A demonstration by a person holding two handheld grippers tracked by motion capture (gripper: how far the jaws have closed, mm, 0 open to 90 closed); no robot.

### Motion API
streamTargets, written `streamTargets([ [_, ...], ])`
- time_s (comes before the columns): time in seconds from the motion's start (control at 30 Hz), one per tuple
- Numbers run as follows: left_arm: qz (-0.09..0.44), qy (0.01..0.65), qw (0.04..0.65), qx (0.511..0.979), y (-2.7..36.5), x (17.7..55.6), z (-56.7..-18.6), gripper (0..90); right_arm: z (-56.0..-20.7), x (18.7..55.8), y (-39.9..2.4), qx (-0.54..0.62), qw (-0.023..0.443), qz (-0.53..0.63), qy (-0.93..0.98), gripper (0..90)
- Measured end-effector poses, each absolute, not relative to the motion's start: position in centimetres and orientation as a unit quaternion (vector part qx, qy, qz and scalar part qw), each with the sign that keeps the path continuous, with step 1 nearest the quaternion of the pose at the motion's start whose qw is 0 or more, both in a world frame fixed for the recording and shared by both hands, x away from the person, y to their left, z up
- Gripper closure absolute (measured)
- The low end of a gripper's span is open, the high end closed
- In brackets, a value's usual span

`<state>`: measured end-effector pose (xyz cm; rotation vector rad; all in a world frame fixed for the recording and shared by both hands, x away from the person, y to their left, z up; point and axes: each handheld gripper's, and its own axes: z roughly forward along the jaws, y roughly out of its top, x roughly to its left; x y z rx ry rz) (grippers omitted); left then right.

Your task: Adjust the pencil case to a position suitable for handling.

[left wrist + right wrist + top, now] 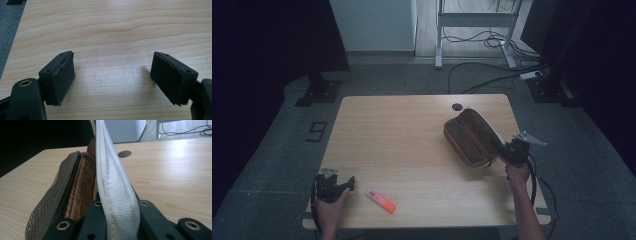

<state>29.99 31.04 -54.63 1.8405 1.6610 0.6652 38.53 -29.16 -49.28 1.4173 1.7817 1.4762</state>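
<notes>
A brown pouch (472,136) with a zipper lies tilted on the right half of the wooden table (402,135). Its white woven edge (112,185) runs up between the jaws of my right gripper (121,220), which is shut on it at the pouch's near right corner (512,149). The pouch's mesh side and brown quilted lining (80,192) show to the left of that edge. My left gripper (337,186) rests at the table's front left corner, pointing right. Its jaws stand wide open over bare wood (112,77). An orange and white marker (380,200) lies just right of it.
A round cable hole (456,107) sits near the table's far edge. Beyond the table are a desk frame (472,30), floor cables (492,75) and dark stands at both sides. The table's right edge lies close to my right hand.
</notes>
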Motion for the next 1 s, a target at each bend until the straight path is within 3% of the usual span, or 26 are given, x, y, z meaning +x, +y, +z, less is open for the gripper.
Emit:
streamTargets([
  [1.0,0.248,0.619,0.283,0.689,31.0,30.0,-54.6,19.3,-47.6,37.2,-25.7,0.449,0.183,0.565,0.668,83.3],
])
